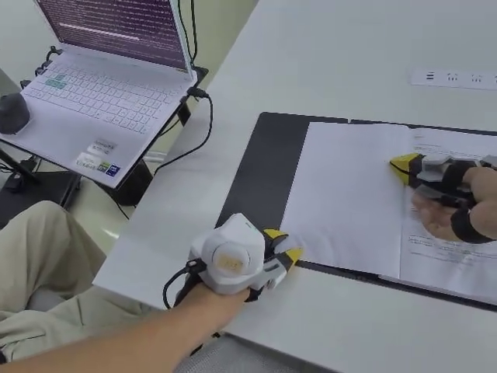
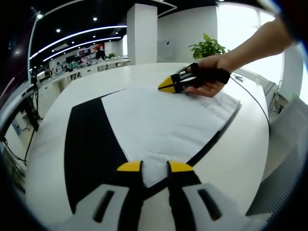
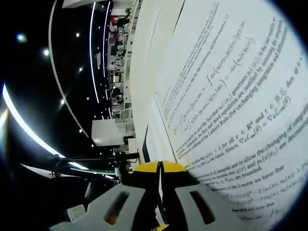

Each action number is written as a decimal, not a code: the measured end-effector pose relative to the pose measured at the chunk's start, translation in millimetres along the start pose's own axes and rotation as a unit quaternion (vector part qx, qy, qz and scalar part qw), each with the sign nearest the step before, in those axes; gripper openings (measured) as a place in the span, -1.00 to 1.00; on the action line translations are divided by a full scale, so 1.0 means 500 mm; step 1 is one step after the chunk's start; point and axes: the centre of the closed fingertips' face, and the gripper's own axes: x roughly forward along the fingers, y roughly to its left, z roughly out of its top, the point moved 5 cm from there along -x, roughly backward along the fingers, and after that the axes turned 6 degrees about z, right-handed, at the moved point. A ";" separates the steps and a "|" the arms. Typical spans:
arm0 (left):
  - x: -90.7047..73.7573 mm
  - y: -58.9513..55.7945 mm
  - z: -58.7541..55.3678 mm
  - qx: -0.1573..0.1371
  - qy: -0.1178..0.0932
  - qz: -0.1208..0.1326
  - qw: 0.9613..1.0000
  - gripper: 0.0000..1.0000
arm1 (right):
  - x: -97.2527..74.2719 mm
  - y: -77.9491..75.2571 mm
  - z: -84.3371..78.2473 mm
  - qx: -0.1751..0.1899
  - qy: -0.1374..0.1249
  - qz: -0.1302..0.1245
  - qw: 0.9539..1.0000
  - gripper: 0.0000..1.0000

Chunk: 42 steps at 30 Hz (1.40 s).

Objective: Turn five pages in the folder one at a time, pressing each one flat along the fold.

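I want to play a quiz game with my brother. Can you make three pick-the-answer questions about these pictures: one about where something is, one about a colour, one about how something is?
1. In the head view, where is the laptop?
A) left of the folder
B) on top of the folder
C) right of the folder

2. What colour are the tips of the left gripper?
A) red
B) yellow
C) green

3. How is the folder?
A) closed
B) lying open
C) standing upright

Answers: 1 A, the laptop sits off the folder's left side. 2 B, both tips are bright yellow. 3 B, its black cover is spread flat with pages showing.
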 end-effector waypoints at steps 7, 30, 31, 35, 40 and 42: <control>-0.002 -0.003 0.001 0.003 -0.001 0.000 1.000 -0.64 | -0.029 -0.001 -0.029 0.005 0.006 0.003 1.000 -1.00; -0.008 -0.003 0.003 0.001 -0.004 0.000 1.000 -0.65 | -0.109 -0.032 -0.148 -0.005 0.089 0.001 0.996 -1.00; -0.008 -0.003 0.004 0.001 -0.004 0.000 1.000 -0.64 | -0.113 -0.035 -0.155 -0.005 0.095 0.002 0.995 -1.00; -0.008 -0.002 0.003 0.000 -0.004 0.000 1.000 -0.65 | -0.127 -0.047 -0.172 -0.003 0.106 0.005 0.994 -1.00; -0.006 -0.002 0.003 0.002 -0.004 0.000 1.000 -0.65 | -0.145 -0.058 -0.196 -0.001 0.122 0.008 0.993 -1.00; -0.005 -0.002 0.003 0.003 -0.004 0.000 1.000 -0.65 | -0.154 -0.063 -0.207 0.002 0.128 0.010 0.992 -1.00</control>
